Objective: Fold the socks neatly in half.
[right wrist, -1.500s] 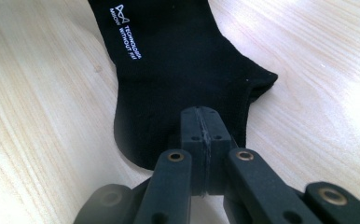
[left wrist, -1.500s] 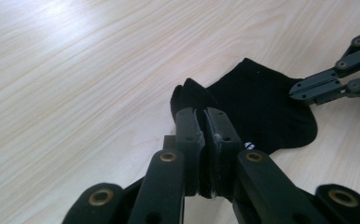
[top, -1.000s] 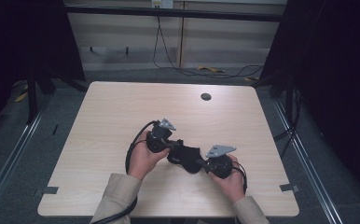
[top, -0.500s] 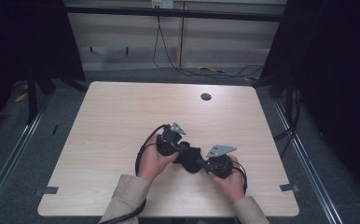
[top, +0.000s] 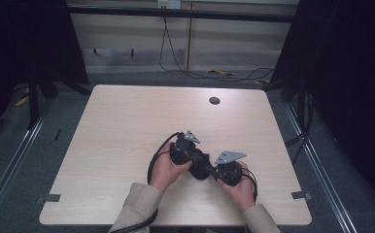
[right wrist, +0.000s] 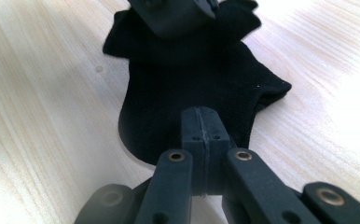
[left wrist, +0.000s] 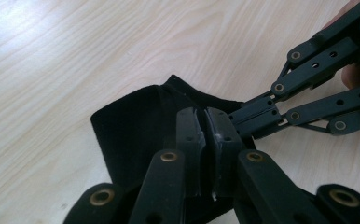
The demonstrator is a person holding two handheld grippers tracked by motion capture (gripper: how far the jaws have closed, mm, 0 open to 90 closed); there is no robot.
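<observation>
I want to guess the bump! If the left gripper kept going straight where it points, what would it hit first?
Probably the right gripper, whose jaws come in just beyond the left gripper, both clamped on the black cloth.

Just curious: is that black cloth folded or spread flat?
Folded: the black cloth lies bunched and doubled between both tools, edges overlapping.

Right tool (right wrist: 200,135) clamped on near edge of black cloth (right wrist: 192,74) on table (right wrist: 43,93); left tool (right wrist: 173,11) at far edge.

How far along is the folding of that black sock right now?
Done: both tongs are clamped on the black sock, left tongs and right tongs. In hand: it lies bunched between them on the table. Left: it isn't yet folded flat or released.
</observation>
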